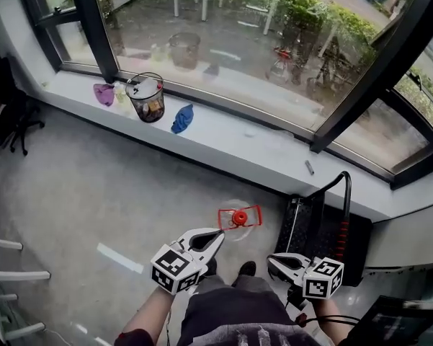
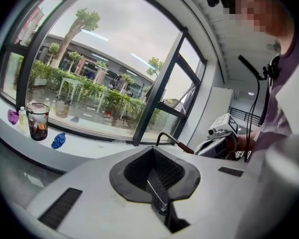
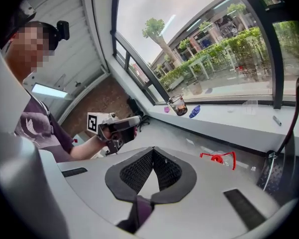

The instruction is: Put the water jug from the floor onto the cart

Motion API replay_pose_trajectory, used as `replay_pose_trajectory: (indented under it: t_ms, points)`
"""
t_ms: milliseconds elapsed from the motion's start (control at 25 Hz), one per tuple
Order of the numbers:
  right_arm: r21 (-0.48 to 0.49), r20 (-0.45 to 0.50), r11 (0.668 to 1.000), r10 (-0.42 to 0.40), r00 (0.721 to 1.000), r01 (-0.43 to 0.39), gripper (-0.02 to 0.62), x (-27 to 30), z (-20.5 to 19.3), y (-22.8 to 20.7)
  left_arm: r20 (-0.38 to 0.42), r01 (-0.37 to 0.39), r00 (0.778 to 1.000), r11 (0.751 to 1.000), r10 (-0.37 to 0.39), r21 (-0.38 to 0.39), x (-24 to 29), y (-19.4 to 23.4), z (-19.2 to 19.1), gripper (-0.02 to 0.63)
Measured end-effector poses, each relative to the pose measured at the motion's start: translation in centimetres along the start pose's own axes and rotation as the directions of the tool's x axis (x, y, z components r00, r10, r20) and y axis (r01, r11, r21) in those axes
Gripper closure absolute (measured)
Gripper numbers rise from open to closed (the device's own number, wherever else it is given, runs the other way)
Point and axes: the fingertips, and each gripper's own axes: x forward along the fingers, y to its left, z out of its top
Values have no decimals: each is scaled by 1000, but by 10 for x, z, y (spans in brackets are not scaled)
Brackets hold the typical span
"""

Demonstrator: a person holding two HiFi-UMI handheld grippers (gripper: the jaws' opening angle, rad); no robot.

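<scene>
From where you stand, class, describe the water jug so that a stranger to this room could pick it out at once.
Find the long white sill under the big window. On the grey floor below it, beside the black cart, stands the jug. It is clear plastic, and its red cap and red handle mark it out from everything nearby.

no legible words or numbers, only square markers (image 1: 171, 266) on left gripper (image 1: 217, 234), right gripper (image 1: 272, 260)
</scene>
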Motion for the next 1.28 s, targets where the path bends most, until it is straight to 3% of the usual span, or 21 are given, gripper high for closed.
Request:
replay_pose_trajectory:
  t_ms: [200,640,960,1280]
  points:
    - [23,-25,999,-29,999,29,595,19,10,-26,-29,-4,1000,998,2,-68,9,19,-8,609]
    - [121,-3,991,62,998,-61,595,52,29,-83,-181,-92,981,992,76,-82,58,43,-15,609]
    - [222,-42,972,86,995,-75,595,60,25,-155,-357,-147,925,989,131,-19,110,63,-34,609]
    - [218,-204,976,34,978,11,595,79,2,-207,-473,-196,873,974,121,-113,143,113,-92,609]
